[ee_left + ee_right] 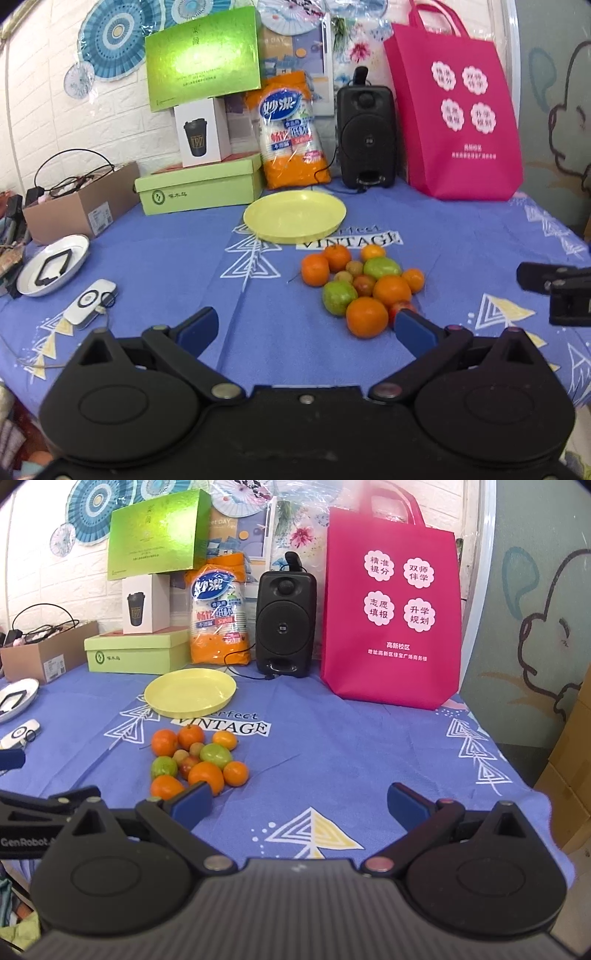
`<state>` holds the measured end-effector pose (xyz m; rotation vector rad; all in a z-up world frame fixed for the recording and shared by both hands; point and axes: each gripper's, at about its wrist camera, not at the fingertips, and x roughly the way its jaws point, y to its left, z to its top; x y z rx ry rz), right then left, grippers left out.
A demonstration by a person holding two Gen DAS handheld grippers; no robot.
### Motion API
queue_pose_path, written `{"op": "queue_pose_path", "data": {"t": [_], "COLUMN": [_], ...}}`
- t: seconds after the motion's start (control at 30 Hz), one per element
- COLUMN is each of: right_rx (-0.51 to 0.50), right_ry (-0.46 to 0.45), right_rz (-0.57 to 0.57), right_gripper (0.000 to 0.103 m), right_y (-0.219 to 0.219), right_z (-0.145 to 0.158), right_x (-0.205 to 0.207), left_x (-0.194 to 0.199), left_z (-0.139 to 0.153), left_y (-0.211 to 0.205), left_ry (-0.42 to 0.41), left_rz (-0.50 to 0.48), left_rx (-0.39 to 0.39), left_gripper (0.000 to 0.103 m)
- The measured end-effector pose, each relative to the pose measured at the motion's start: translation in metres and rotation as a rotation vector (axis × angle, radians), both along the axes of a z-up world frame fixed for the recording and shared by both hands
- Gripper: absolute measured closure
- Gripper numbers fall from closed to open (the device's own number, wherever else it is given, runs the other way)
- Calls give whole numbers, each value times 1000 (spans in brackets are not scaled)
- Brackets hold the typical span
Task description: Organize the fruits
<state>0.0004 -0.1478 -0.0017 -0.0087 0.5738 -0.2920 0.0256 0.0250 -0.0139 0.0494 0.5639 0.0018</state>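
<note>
A pile of fruit [360,284] [197,762] lies on the blue tablecloth: several oranges, two green fruits and some small reddish ones. Behind it sits an empty yellow plate [295,216] [190,692]. My left gripper [306,325] is open, hovering just short of the pile, its right finger close to the nearest orange [366,317]. My right gripper [299,801] is open too, to the right of the pile, with its left finger near the front oranges. Nothing is held by either.
Along the back stand green boxes [201,188], an orange pack of paper cups [291,133], a black speaker [365,136] and a pink bag [454,107]. A white dish [55,269], a small white device [90,301] and a cardboard box [81,206] sit at the left.
</note>
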Motion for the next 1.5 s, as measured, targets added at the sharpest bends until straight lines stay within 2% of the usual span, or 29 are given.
{"op": "queue_pose_path", "data": {"t": [0.13,0.2,0.23,0.33,0.37,0.4,0.5,0.57,0.67,0.77,0.83,1.0,1.07,1.13,1.17,1.27,1.37,1.5], "right_rx": [-38,-79,-100,-151,-144,-119,-11,15,-61,-168,-140,-94,-96,-81,-66,-26,-120,-151], "right_ry": [32,44,46,7,-1,5,24,33,68,69,52,51,56,62,63,80,119,165], "right_rz": [17,39,57,103,124,144,205,239,290,331,341,371,384,406,416,498,618,678], "right_gripper": [0,0,0,0,0,0,0,0,0,0,0,0,0,0,2,4,4,10], "right_y": [4,9,11,12,9,5,-10,-15,-8,-3,-10,-19,-21,-27,-30,-33,-28,-30], "right_z": [-7,-11,-13,-17,-18,-18,-22,-26,-33,-39,-39,-42,-44,-46,-46,-45,-52,-62], "right_x": [11,16,18,22,23,27,40,46,52,53,54,58,58,57,58,64,78,107], "left_x": [4,7,10,13,15,19,34,40,46,61,68,74,79,88,92,104,115,123], "left_z": [-5,-6,-6,-14,-17,-20,-23,-24,-29,-36,-40,-57,-66,-73,-76,-88,-94,-98], "left_y": [14,17,14,-13,-18,-20,-12,-7,-4,-8,-13,-24,-28,-29,-29,-26,-23,-24], "left_ry": [-33,-46,-24,-46,-56,-57,-21,-13,-24,9,18,64,88,129,148,194,205,218], "left_rz": [-35,-38,-62,-70,-54,-41,-63,-109,-209,-249,-274,-341,-350,-375,-393,-440,-431,-426], "left_rx": [-108,-104,-56,232,285,304,234,200,216,205,191,150,148,111,81,33,62,79], "left_gripper": [0,0,0,0,0,0,0,0,0,0,8,9,17,36,39,41,41,41]}}
